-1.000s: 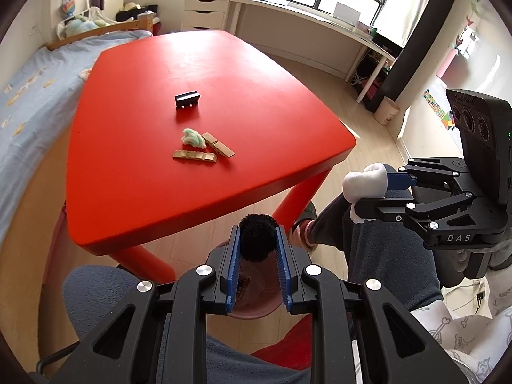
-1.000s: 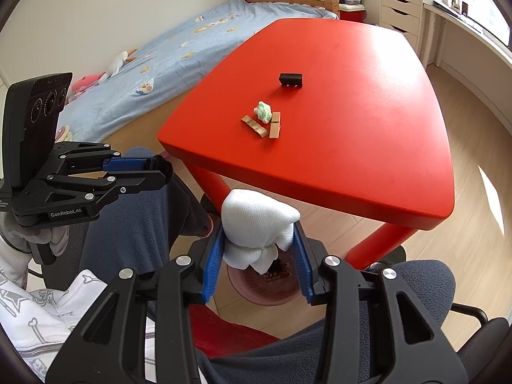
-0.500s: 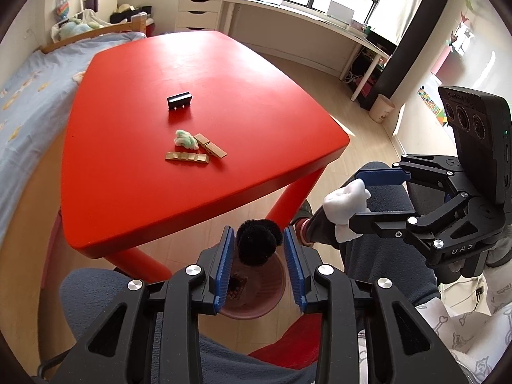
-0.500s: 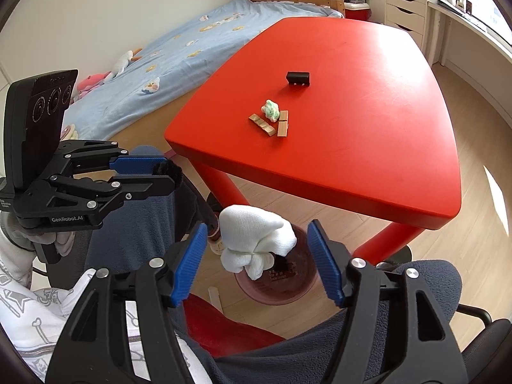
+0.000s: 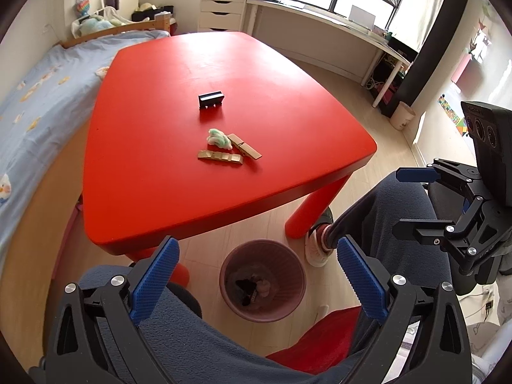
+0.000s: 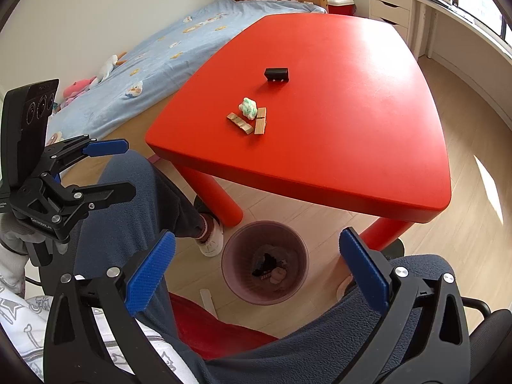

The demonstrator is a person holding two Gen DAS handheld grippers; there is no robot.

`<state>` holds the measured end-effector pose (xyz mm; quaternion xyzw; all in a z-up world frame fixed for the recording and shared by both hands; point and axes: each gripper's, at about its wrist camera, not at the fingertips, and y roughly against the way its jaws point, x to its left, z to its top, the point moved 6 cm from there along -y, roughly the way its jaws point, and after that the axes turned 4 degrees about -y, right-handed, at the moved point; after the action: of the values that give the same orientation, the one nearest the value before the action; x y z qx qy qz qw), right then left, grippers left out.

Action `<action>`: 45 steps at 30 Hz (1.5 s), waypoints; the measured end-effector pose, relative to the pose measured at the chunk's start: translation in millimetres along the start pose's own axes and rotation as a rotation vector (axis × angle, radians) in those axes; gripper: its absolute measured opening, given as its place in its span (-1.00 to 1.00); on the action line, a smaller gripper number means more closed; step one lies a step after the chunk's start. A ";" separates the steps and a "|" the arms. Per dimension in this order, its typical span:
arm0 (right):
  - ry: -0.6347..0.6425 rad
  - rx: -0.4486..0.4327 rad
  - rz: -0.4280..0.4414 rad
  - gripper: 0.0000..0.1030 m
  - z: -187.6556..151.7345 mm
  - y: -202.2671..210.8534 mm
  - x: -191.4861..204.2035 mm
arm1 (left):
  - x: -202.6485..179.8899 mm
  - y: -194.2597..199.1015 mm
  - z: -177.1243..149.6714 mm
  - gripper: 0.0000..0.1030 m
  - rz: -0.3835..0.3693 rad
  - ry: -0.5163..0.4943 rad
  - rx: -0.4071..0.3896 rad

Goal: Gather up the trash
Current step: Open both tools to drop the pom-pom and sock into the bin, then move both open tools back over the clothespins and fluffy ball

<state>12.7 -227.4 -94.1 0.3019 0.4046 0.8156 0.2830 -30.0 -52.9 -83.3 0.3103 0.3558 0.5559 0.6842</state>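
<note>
A pink waste bin [image 5: 289, 273] [image 6: 238, 265] stands on the floor below both grippers, with a black ball and a white wad inside. My left gripper [image 5: 257, 276] is open and empty above the bin. My right gripper [image 6: 256, 272] is open and empty above it too. On the red table [image 5: 153, 147] [image 6: 352, 128] lie a black block [image 5: 210, 100] [image 6: 276, 74], a green-white wad [image 5: 218, 138] [image 6: 248, 108] and two wooden strips [image 5: 220, 156] [image 6: 240, 123] [image 5: 244, 147] [image 6: 260, 121].
The person's legs in dark trousers [image 5: 390, 211] [image 6: 128, 217] flank the bin. A bed [image 5: 28, 96] [image 6: 179, 41] runs along the table's left side. A desk [image 5: 320, 22] and drawers [image 5: 220, 12] stand by the windows.
Both grippers opened wide. The black ball left the left gripper and the white wad left the right gripper; both now lie in the bin.
</note>
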 end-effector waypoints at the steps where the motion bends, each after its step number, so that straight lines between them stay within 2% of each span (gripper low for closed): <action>1: -0.001 0.001 0.000 0.95 -0.3 -0.1 0.0 | 0.1 0.0 0.0 0.85 -0.001 0.001 0.000; 19: -0.006 0.010 -0.001 0.95 2.8 -4.2 -3.2 | 8.7 -3.4 3.5 0.85 -0.011 0.039 0.005; 28: 0.012 0.008 -0.002 0.95 17.7 -14.1 -3.0 | 23.4 -6.0 18.6 0.85 -0.002 0.052 -0.009; 37: 0.081 -0.002 -0.005 0.95 52.5 -29.6 6.5 | 43.2 -11.1 63.9 0.85 0.014 0.054 -0.045; 45: 0.120 0.009 -0.006 0.95 85.4 -56.1 9.9 | 63.5 -34.7 113.7 0.85 0.042 0.069 -0.039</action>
<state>79.9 -149.9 -96.2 0.2526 0.4251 0.8296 0.2593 91.5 -0.5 -57.7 0.2848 0.3618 0.5874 0.6656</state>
